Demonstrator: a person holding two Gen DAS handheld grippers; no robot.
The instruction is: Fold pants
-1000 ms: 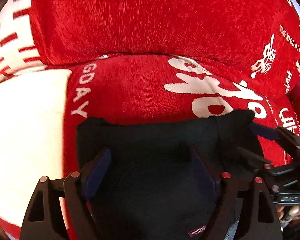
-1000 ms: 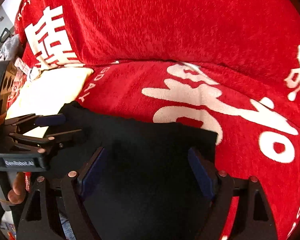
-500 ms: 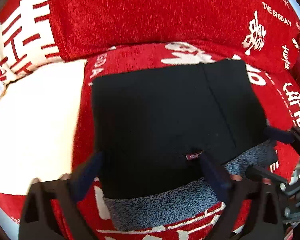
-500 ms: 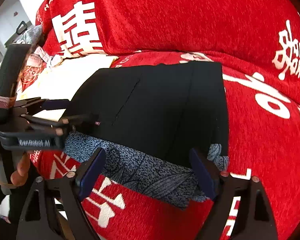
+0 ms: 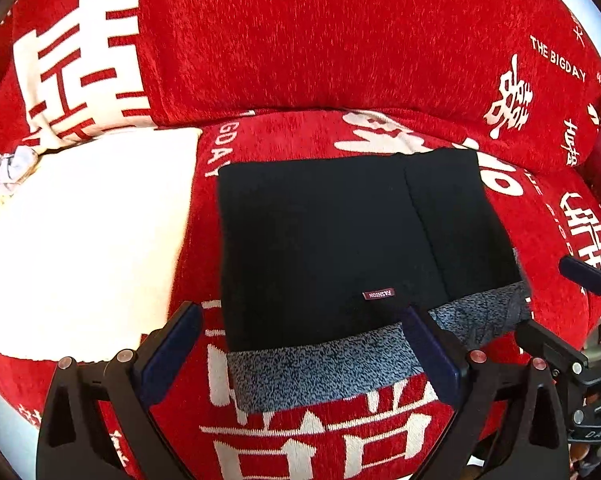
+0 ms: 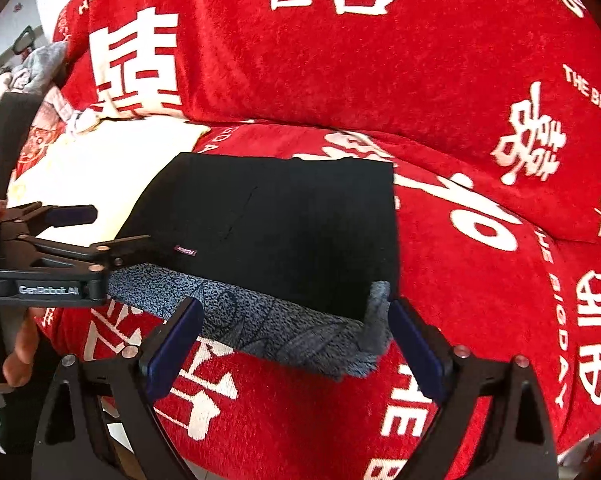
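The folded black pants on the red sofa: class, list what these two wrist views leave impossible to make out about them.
- Underside of the pants: hidden in both views by the black top layer; only a grey speckled strip shows below it.
- Small label: too small to read in the right wrist view.
- Near right corner: in the right wrist view the right claw partly covers it.

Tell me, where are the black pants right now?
In both views the folded black pants lie mid-frame on the red sofa seat, atop a speckled grey cloth, right of a cream cushion.
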